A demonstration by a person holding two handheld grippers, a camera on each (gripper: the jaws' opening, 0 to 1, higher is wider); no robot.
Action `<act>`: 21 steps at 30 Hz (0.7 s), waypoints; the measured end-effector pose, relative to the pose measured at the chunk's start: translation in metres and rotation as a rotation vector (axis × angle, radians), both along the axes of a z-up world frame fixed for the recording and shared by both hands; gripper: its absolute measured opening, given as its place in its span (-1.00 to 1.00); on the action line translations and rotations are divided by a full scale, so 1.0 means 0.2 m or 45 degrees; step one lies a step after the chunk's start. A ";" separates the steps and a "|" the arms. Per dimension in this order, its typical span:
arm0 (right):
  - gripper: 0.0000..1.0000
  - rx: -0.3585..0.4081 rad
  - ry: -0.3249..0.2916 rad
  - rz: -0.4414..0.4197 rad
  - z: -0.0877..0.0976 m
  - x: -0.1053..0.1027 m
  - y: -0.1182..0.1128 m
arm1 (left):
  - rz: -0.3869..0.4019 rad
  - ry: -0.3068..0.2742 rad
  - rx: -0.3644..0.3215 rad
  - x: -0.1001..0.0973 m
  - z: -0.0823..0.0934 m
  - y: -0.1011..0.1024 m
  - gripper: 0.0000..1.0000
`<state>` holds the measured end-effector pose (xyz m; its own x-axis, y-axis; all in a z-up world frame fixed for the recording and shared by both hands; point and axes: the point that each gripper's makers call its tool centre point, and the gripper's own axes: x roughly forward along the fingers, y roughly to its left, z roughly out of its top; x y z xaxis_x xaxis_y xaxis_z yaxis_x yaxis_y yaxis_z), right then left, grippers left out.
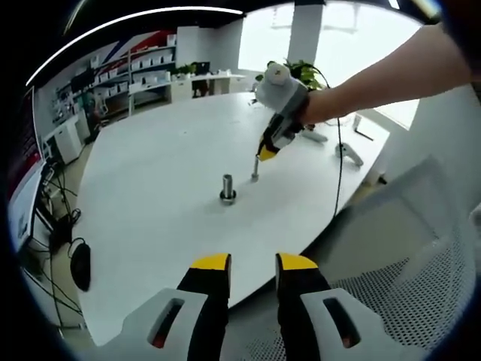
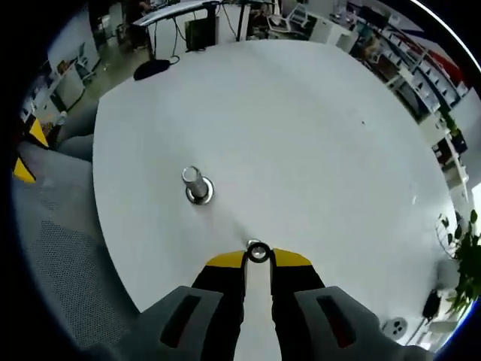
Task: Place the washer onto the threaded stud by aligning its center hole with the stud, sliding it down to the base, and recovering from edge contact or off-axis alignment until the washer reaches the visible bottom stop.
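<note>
Your left gripper (image 1: pixel 252 263) is hovering off the white table's (image 1: pixel 150 195) near edge, over a mesh chair (image 1: pixel 406 301), jaws apart and carrying nothing. Well inside that edge, the threaded stud (image 1: pixel 228 186) is standing upright with bare tabletop on every side. Just right of the stud, your right gripper (image 2: pixel 258 258) is pinching the washer (image 2: pixel 258 252) at its fingertips above a slimmer upright pin (image 1: pixel 255 168).

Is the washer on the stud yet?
Not yet. The right gripper holds the washer at its tips; the stud stands apart on the table.
</note>
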<state>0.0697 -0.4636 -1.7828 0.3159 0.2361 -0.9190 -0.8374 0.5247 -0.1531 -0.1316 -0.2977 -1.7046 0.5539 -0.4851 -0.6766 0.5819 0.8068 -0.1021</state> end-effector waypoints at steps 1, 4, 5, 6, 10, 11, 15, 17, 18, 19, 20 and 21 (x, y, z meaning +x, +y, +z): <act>-0.73 0.001 0.006 -0.010 0.00 0.00 0.00 | -0.001 0.003 0.001 0.00 0.00 0.00 -0.58; -0.73 0.018 0.026 -0.019 -0.01 0.00 0.01 | -0.003 0.012 0.011 0.00 -0.01 0.00 -0.58; -0.73 0.013 0.032 -0.018 -0.02 0.01 0.00 | -0.004 0.013 0.013 -0.01 -0.01 0.00 -0.58; -0.73 0.005 0.033 -0.013 -0.03 0.01 0.00 | -0.003 0.015 0.014 -0.01 -0.01 0.00 -0.58; -0.73 -0.014 0.047 -0.003 -0.04 -0.01 -0.02 | 0.002 0.020 0.011 0.00 -0.01 0.00 -0.57; -0.73 -0.014 0.047 -0.005 -0.05 0.00 -0.02 | 0.001 0.019 0.012 0.00 -0.01 0.00 -0.57; -0.73 -0.002 0.048 0.005 -0.05 0.01 -0.02 | 0.003 0.022 0.016 0.00 -0.02 0.01 -0.58; -0.73 -0.004 0.049 0.012 -0.06 0.01 -0.02 | 0.003 0.023 0.020 0.00 -0.02 0.01 -0.58; -0.73 -0.007 0.051 0.013 -0.06 0.01 -0.02 | 0.003 0.025 0.021 0.00 -0.02 0.01 -0.58; -0.73 -0.006 0.053 0.013 -0.07 0.02 -0.03 | 0.003 0.027 0.023 0.00 -0.02 0.01 -0.58; -0.73 -0.005 0.061 0.013 -0.08 0.02 -0.03 | 0.002 0.029 0.024 -0.01 -0.02 0.01 -0.58; -0.73 -0.007 0.067 0.016 -0.09 0.02 -0.03 | 0.002 0.030 0.025 -0.01 -0.02 0.01 -0.58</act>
